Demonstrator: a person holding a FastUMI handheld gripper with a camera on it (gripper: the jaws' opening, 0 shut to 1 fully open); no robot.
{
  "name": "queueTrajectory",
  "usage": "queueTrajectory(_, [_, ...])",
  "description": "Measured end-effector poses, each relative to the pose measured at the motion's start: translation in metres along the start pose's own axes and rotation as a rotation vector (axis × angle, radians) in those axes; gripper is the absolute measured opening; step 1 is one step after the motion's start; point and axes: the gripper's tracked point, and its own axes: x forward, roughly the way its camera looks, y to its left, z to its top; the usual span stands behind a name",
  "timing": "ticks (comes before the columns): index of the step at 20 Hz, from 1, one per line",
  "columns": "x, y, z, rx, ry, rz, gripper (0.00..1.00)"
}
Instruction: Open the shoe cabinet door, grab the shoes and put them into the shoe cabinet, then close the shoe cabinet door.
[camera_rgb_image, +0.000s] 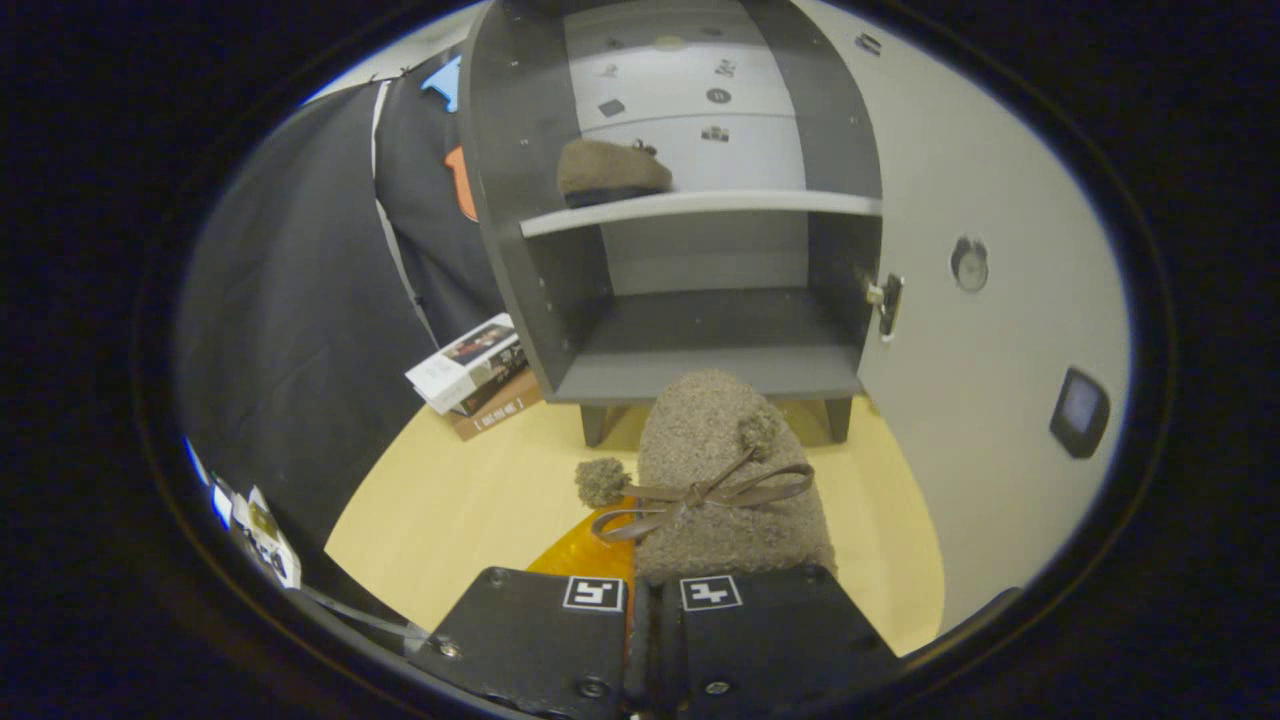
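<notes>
Gripper view is looking forward over the two black fingers (652, 625), which are sitting pressed almost together with only a thin slit between them. A fuzzy brown shoe (725, 480) is sticking out from just ahead of them, its near end tucked down at the finger tips, so the gripper (652, 600) appears to be clenching the shoe's near edge; the actual contact is hidden under the finger blocks. A brown ribbon bow (700, 495) is lying across the top of the shoe, with one pompom (601, 481) hanging off to its left and another (758, 430) resting on the shoe's far right part. An orange patch (585, 550) is showing on the pale wooden floor (450, 500) just left of the shoe, near the fingers.

Beyond the shoe, the grey shoe cabinet (700, 370) is standing open on short legs. Its white door (990, 330) is swinging wide to the right, carrying a round knob (969, 263) and a small dark square patch (1079, 411); a metal latch (886, 303) is showing at the cabinet's right edge. A second brown shoe (610, 172) is resting on the left part of the upper shelf (740, 204), while the held shoe is hovering in front of the lower compartment. A stack of books (475, 375) is lying on the floor to the left of the cabinet, against the black cloth wall (300, 330).
</notes>
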Motion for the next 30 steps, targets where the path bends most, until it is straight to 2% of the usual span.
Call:
queueTrajectory(7, [-0.030, 0.009, 0.093, -0.032, -0.124, -0.021, 0.08])
queueTrajectory(15, [-0.014, 0.012, 0.213, -0.062, -0.263, -0.036, 0.08])
queueTrajectory(19, [0.012, 0.009, 0.274, -0.059, -0.311, -0.043, 0.08])
queueTrajectory(22, [0.038, -0.008, 0.310, -0.061, -0.340, -0.080, 0.08])
queueTrajectory(26, [0.083, -0.023, 0.346, -0.077, -0.351, -0.091, 0.08])
queueTrajectory(30, [0.135, -0.037, 0.365, -0.038, -0.329, -0.089, 0.08])
